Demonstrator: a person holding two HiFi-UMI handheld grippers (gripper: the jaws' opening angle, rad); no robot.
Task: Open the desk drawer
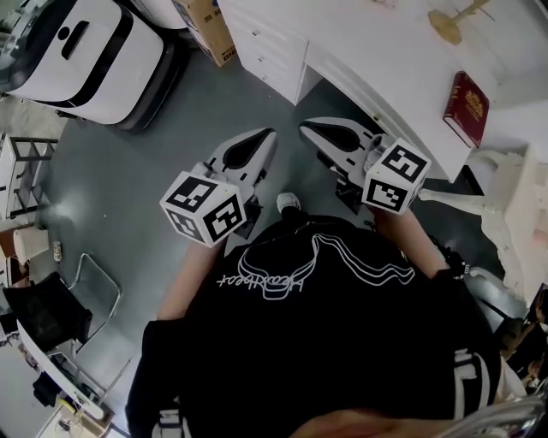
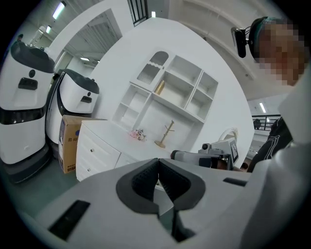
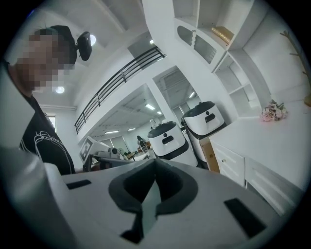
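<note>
The white desk (image 1: 377,60) runs across the upper right of the head view, and its drawer unit (image 1: 270,47) stands closed at its left end. The same drawers (image 2: 95,148) show small knobs in the left gripper view, and in the right gripper view the drawers (image 3: 233,163) lie to the right. My left gripper (image 1: 267,135) and right gripper (image 1: 306,128) hover side by side over the grey floor, short of the desk. Both point toward the desk. The left gripper (image 2: 158,163) is shut with nothing in it. The right gripper (image 3: 154,163) is shut and empty too.
A cardboard box (image 1: 210,26) and white robot units (image 1: 86,51) stand left of the drawers. On the desk lie a red book (image 1: 467,107) and a gold stand (image 1: 449,21). A black chair (image 1: 51,312) sits at the lower left. White shelves (image 2: 170,87) hang above the desk.
</note>
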